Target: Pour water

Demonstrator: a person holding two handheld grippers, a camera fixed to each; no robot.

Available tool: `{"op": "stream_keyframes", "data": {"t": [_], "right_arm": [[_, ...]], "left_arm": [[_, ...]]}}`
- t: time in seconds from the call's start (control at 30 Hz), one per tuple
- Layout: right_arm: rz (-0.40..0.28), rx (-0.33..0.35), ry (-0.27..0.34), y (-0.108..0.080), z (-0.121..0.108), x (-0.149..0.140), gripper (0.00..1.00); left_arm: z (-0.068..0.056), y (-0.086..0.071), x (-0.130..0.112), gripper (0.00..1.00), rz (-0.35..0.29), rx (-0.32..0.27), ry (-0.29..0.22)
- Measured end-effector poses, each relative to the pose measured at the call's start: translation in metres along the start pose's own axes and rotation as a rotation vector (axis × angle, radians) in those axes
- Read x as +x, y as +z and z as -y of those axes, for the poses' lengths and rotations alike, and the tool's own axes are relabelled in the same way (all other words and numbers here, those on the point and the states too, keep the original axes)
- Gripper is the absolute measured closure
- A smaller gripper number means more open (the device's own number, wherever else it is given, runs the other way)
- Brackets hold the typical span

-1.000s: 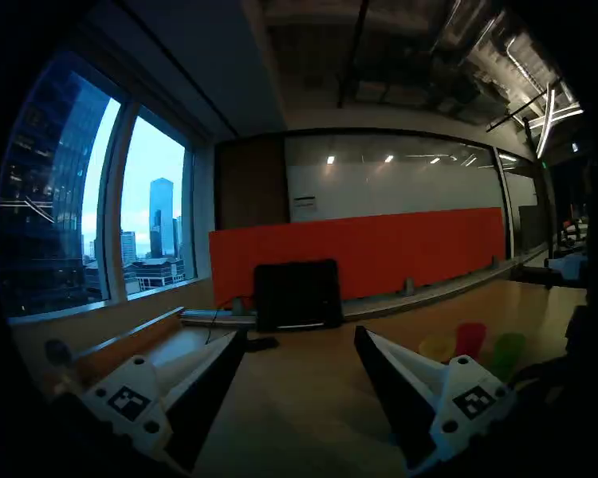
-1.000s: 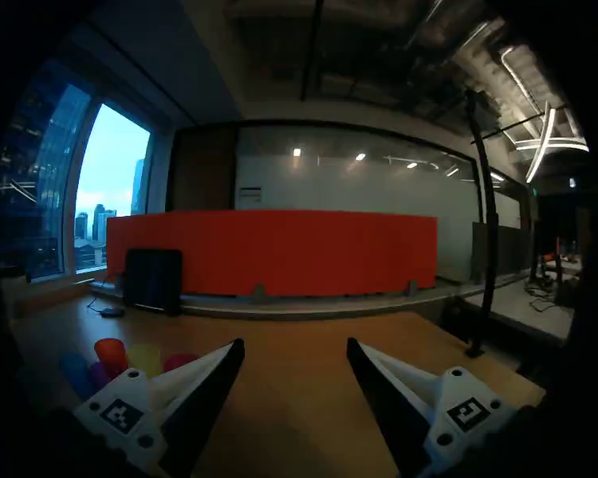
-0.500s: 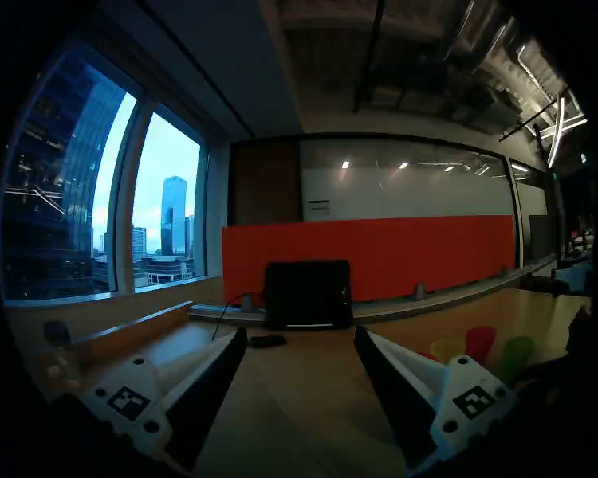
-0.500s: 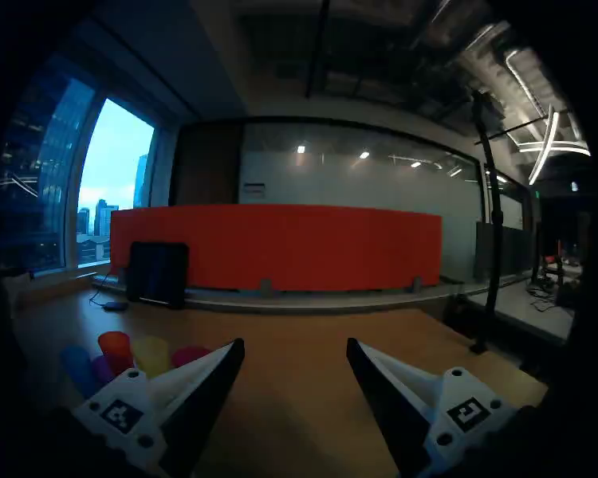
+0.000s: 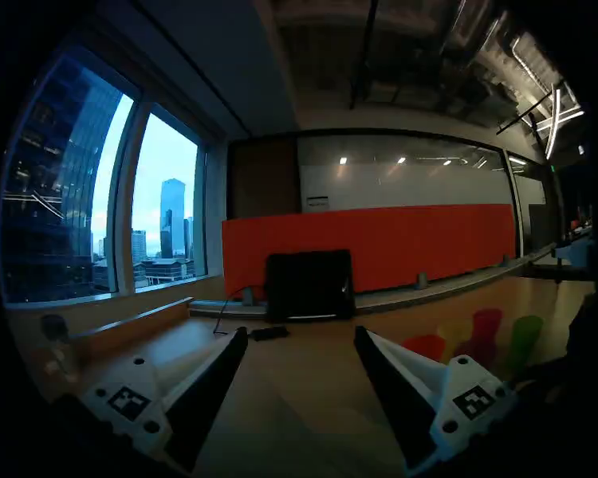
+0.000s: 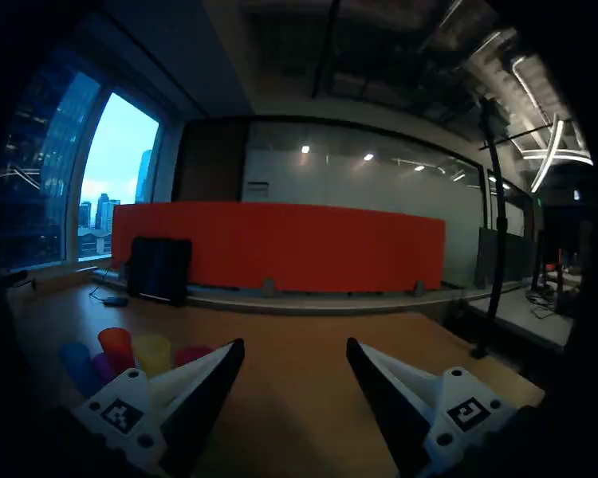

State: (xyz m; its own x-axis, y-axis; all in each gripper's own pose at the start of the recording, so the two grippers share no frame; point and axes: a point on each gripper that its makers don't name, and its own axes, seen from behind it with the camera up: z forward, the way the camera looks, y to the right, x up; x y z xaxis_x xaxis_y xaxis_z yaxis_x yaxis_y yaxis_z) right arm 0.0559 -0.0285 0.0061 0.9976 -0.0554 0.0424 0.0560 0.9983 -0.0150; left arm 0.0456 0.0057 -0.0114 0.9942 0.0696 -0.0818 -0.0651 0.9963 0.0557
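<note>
A cluster of coloured plastic cups stands on the wooden table. In the left gripper view a red cup (image 5: 424,346), a pink cup (image 5: 485,328) and a green cup (image 5: 525,338) sit to the right, behind the right finger. In the right gripper view a blue cup (image 6: 79,366), an orange cup (image 6: 116,346), a yellow cup (image 6: 152,354) and a pink cup (image 6: 190,354) sit at the lower left, beside the left finger. My left gripper (image 5: 299,338) is open and holds nothing. My right gripper (image 6: 294,350) is open too, nothing between its fingers.
A dark monitor (image 5: 308,285) stands at the table's far edge before an orange partition (image 5: 379,243), with a small black device (image 5: 269,333) and a cable nearby. Windows (image 5: 100,215) line the left. A black pole (image 6: 490,239) rises at the table's right edge.
Both views have shifted slightly. In the left gripper view the cups now sit a little higher and closer, with a red one showing. In the right gripper view the cups have dropped lower.
</note>
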Motion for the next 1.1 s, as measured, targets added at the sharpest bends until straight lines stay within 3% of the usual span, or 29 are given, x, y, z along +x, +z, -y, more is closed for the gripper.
{"op": "stream_keyframes", "data": {"t": [0.2, 1.1], "right_arm": [[-0.003, -0.010, 0.005, -0.005, -0.004, -0.001, 0.01], [-0.031, 0.011, -0.010, -0.012, 0.006, 0.023, 0.01]], "left_arm": [[0.002, -0.002, -0.006, 0.00, -0.006, -0.021, 0.016], [0.001, 0.002, -0.037, 0.00, 0.055, -0.067, -0.083]]}}
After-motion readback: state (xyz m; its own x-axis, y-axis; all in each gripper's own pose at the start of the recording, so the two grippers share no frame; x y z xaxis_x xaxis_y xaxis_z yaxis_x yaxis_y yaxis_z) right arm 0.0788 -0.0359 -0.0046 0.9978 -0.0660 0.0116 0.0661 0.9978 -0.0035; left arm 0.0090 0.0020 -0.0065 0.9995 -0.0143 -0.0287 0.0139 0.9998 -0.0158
